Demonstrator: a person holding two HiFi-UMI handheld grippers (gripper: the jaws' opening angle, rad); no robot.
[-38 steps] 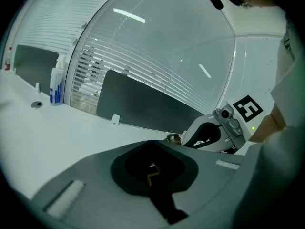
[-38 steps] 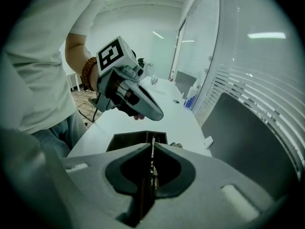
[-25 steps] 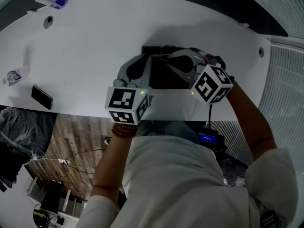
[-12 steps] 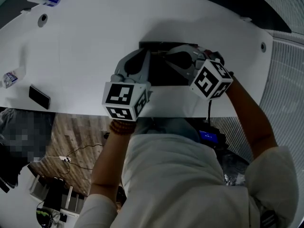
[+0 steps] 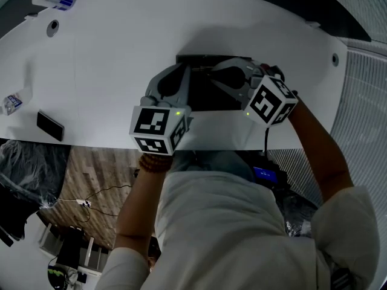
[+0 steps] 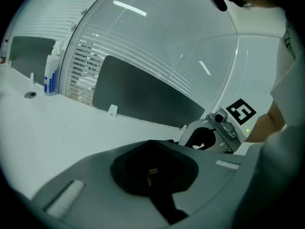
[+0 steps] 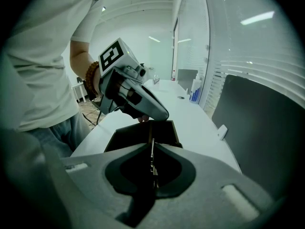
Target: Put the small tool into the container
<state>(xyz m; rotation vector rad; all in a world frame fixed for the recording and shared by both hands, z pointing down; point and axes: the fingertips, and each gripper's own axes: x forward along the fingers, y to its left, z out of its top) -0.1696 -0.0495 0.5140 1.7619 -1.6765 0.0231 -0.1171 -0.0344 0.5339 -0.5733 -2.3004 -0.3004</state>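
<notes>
A black open box (image 5: 204,99) sits on the white table (image 5: 109,59) near its front edge. Both grippers hover over it. My right gripper (image 5: 214,72) is shut on a thin, flat metal tool (image 7: 152,152), which stands on edge between the pads and points at the box (image 7: 127,135). My left gripper (image 5: 185,72) reaches in from the other side, jaws together, tip (image 7: 161,115) just above the box's far rim. In the left gripper view a small tan bit (image 6: 151,171) shows in the hollow behind the jaws; I cannot tell what it is.
A dark phone (image 5: 49,125) and a small packet (image 5: 11,101) lie at the table's left. A spray bottle (image 6: 51,75) stands at the far left by a dark panel (image 6: 143,99). Beyond the table's near edge are the person's body and wooden floor.
Both grippers stay over the box, almost where they were. The view has shifted slightly.
</notes>
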